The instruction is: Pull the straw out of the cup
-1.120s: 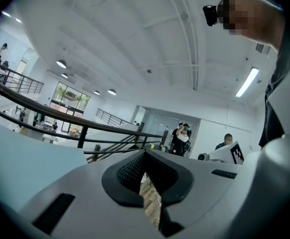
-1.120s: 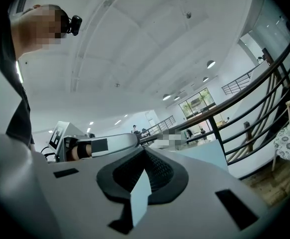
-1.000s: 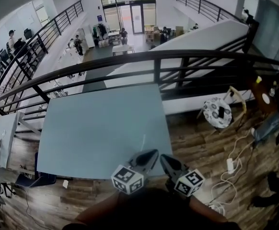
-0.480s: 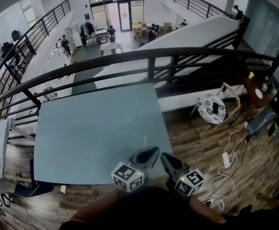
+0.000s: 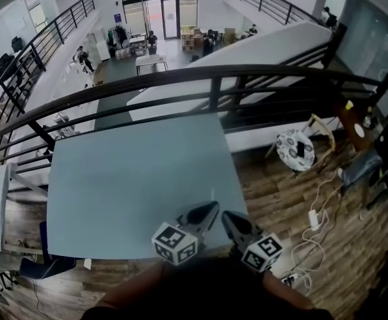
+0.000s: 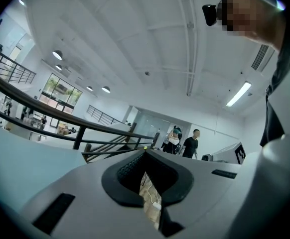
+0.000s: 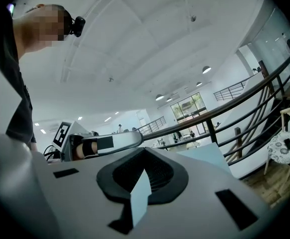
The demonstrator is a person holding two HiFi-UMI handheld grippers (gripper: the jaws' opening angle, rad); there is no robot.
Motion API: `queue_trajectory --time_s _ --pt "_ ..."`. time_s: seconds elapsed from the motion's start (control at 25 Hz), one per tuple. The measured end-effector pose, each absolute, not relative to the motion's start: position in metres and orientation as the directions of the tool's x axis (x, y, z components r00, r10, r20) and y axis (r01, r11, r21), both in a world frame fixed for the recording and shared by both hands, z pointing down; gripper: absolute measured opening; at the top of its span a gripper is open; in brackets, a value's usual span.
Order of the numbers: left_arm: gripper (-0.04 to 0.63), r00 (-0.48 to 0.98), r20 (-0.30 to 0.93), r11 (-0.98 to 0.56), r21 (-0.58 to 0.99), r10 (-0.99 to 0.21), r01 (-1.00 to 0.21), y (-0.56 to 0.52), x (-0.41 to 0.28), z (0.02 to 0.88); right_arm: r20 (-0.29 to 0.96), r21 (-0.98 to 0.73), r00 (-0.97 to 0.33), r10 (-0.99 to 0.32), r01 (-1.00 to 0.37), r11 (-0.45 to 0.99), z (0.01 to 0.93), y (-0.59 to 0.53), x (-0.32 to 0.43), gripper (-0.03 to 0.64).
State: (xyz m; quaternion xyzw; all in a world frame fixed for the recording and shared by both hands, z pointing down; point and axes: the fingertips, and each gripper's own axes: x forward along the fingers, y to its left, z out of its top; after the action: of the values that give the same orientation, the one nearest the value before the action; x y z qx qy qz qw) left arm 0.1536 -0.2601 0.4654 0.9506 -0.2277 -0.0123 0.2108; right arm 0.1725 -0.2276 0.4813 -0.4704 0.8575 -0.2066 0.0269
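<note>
No cup or straw shows in any view. In the head view my left gripper [image 5: 209, 210] and right gripper [image 5: 225, 217] are held side by side close to the body, over the near edge of the pale blue table [image 5: 134, 179]. Their tips point toward the table. Each is shut, with its jaws meeting at the tips and nothing between them. In the left gripper view the left gripper [image 6: 146, 154] points up toward the ceiling and the railing. In the right gripper view the right gripper [image 7: 144, 152] points the same way, with the left gripper's marker cube [image 7: 62, 131] beside it.
A black railing [image 5: 214, 79] runs just past the table's far edge, with a lower floor beyond it. On the wooden floor to the right are a chair with a patterned cushion [image 5: 295, 150] and a power strip with cables [image 5: 312, 217].
The head view has shifted a little. Both grippers stay shut at the table's near edge, almost where they were.
</note>
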Motion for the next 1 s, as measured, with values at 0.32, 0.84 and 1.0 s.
queue_trajectory --time_s 0.32,0.84,1.0 --pt "0.011 0.904 0.077 -0.812 0.413 -0.421 -0.413 -0.269 0.13 0.475 0.153 -0.368 -0.583 -0.798 -0.783 0.501 0.488 -0.238 0.136 0.011" --pt "0.011 0.88 0.142 -0.779 0.416 -0.453 -0.469 -0.292 0.118 0.514 0.241 -0.412 -0.604 -0.76 -0.773 0.483 0.529 -0.267 0.157 0.011" --pt "0.011 0.87 0.175 -0.753 0.442 -0.461 -0.488 -0.295 0.116 0.535 0.298 -0.454 -0.636 -0.712 -0.75 0.48 0.557 -0.273 0.159 0.011"
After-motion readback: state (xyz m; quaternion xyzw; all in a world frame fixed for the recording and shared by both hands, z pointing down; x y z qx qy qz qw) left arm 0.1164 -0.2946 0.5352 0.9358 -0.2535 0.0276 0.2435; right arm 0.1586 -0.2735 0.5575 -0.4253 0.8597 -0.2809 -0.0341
